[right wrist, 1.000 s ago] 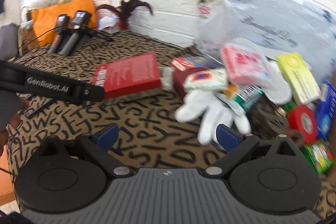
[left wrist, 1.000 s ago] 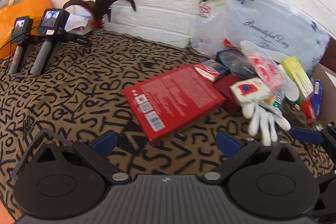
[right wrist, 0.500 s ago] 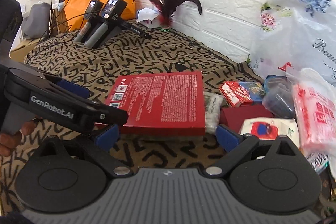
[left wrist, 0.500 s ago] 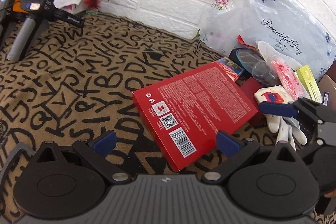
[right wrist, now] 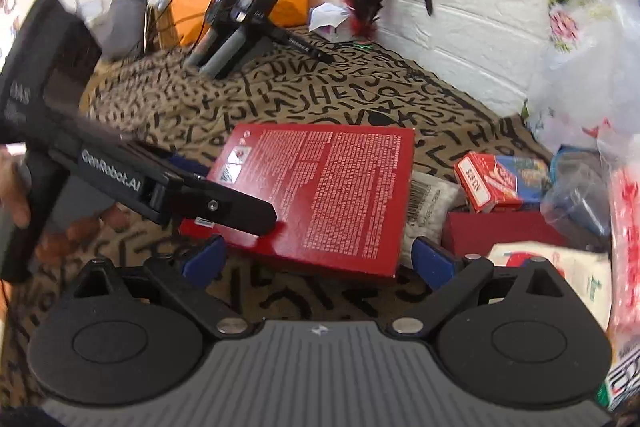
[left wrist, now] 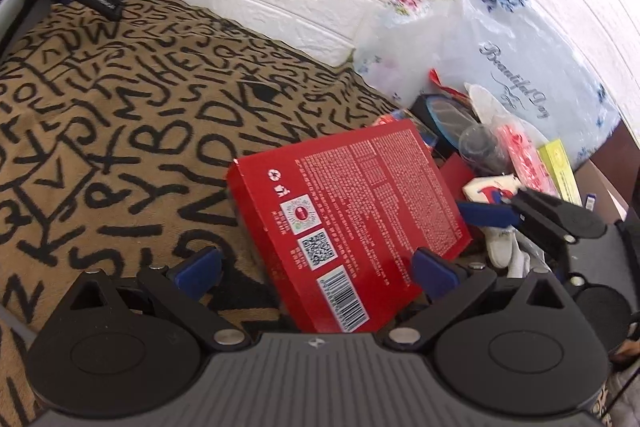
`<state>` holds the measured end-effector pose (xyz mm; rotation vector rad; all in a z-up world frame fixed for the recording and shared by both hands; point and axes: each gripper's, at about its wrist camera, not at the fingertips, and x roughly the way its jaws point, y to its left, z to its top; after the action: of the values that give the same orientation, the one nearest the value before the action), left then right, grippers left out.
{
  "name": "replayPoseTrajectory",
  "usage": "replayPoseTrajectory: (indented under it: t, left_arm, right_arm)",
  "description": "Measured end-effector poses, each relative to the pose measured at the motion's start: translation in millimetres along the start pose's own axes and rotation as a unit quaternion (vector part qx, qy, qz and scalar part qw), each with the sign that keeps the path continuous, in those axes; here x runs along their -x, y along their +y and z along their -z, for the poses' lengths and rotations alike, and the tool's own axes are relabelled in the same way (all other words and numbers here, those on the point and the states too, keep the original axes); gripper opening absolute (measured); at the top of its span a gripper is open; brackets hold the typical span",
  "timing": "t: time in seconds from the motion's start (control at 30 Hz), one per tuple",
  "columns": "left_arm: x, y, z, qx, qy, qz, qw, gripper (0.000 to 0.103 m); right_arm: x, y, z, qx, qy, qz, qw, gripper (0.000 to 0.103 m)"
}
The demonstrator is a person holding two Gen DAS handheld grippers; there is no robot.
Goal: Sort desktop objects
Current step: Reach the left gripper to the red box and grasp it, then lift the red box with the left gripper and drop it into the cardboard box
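A flat red box [left wrist: 352,211] with white print and a barcode lies on the letter-patterned cloth [left wrist: 120,131]. My left gripper [left wrist: 316,269] is open, its blue pads on either side of the box's near corner. In the right wrist view the same red box [right wrist: 332,183] lies ahead of my open right gripper [right wrist: 318,259], which straddles its near edge. The left gripper's fingers [right wrist: 236,209] reach over the box's left corner there. The right gripper's finger [left wrist: 488,213] shows beside the box's right edge in the left wrist view.
A pile of small items sits right of the box: a playing-card pack [right wrist: 500,183], a dark red case [right wrist: 504,231], a white glove [left wrist: 508,247], a yellow box [left wrist: 560,171]. A floral plastic bag [left wrist: 500,39] leans on the brick wall. Two spare grippers [right wrist: 236,23] stand far left.
Both grippers have moved closer to the red box, so it fills more of each view. The left gripper's fingers now overlap the box's corner. Both stay open.
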<state>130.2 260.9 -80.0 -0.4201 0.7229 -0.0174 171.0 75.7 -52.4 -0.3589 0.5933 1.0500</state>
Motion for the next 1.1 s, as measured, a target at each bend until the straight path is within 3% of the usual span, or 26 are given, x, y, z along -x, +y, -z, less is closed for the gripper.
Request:
replayPoseTrajectory:
  t: [0.17, 0.37, 0.6, 0.7, 0.87, 1.1]
  left_arm:
    - [-2.8, -3.5, -5.7, 0.009, 0.014, 0.011, 0.9998, 0.099]
    - [7.4, -16.7, 1.4, 0.006, 0.019, 0.007, 0.9998, 0.090]
    - [28.3, -53.5, 19.6, -0.045, 0.018, -0.025, 0.9985, 0.080]
    - [36.3, -69.6, 28.4, -0.054, 0.021, -0.019, 0.9981, 0.076]
    - [45.0, -106.0, 44.9, -0.074, 0.021, -0.018, 0.9969, 0.073]
    - [60.0, -166.1, 52.5, -0.100, -0.001, 0.017, 0.9948, 0.070]
  right_arm:
    - [-6.5, 15.0, -3.2, 0.039, -0.015, 0.025, 0.999, 0.094]
    - [7.6, 26.2, 9.5, 0.055, -0.001, 0.049, 0.997, 0.091]
    - [36.8, 41.8, 30.7, 0.043, -0.004, 0.095, 0.995, 0.077]
    - [57.7, 47.8, 42.4, 0.027, -0.019, 0.117, 0.993, 0.072]
    - [95.5, 52.3, 59.6, 0.014, -0.037, 0.151, 0.988, 0.072]
    - [151.7, 53.4, 84.6, 0.007, -0.069, 0.204, 0.976, 0.072]
